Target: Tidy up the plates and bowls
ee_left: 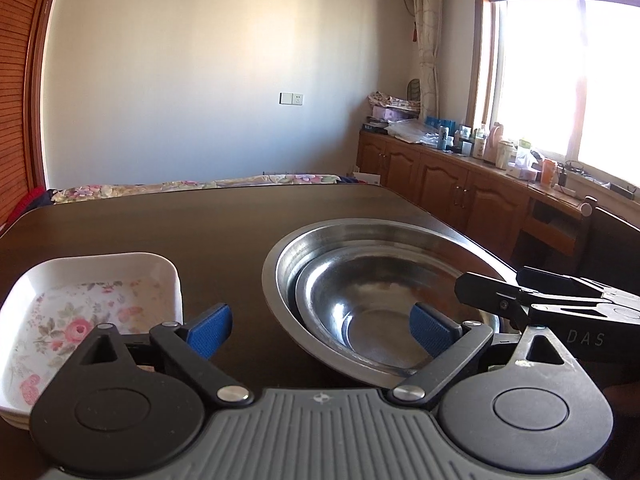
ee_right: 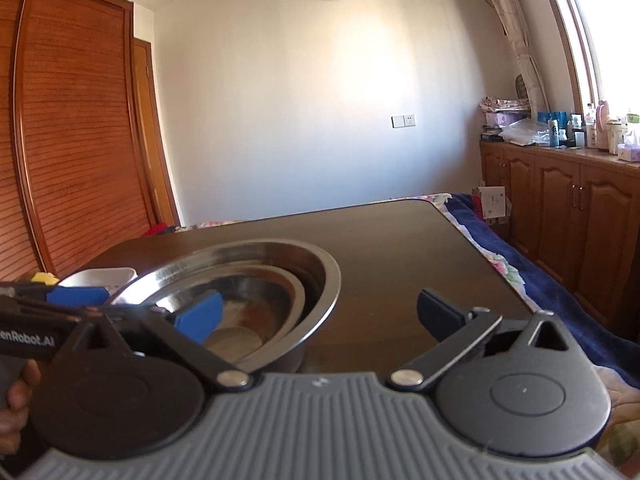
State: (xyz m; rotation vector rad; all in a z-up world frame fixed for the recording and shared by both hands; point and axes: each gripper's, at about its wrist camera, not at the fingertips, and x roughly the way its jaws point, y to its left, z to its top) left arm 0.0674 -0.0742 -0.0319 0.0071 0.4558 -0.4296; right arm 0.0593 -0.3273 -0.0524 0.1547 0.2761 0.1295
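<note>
Left wrist view: left hand-held gripper [ee_left: 320, 328] spread wide, nothing pinched. Right blue pad [ee_left: 434, 330] overlapping near rim of nested steel bowls [ee_left: 360, 280] on dark table [ee_left: 160, 228]; contact unclear. Floral rectangular plate [ee_left: 80, 308] at left, cut off by frame edge and partly hidden behind gripper body; looks stacked on another, hard to confirm. Right hand-held gripper [ee_left: 520, 300] entering from right, only one black arm visible.

Right wrist view: right hand-held gripper [ee_right: 324, 314] spread wide, empty; left pad [ee_right: 200, 316] over bowl interior, right pad outside the rim above the table. Smaller inner bowl [ee_right: 256, 304] clearer here. Plate reduced to white corner [ee_right: 104, 278] behind bowls. Person's fingers [ee_right: 16, 392] at left edge, cropped.
</note>
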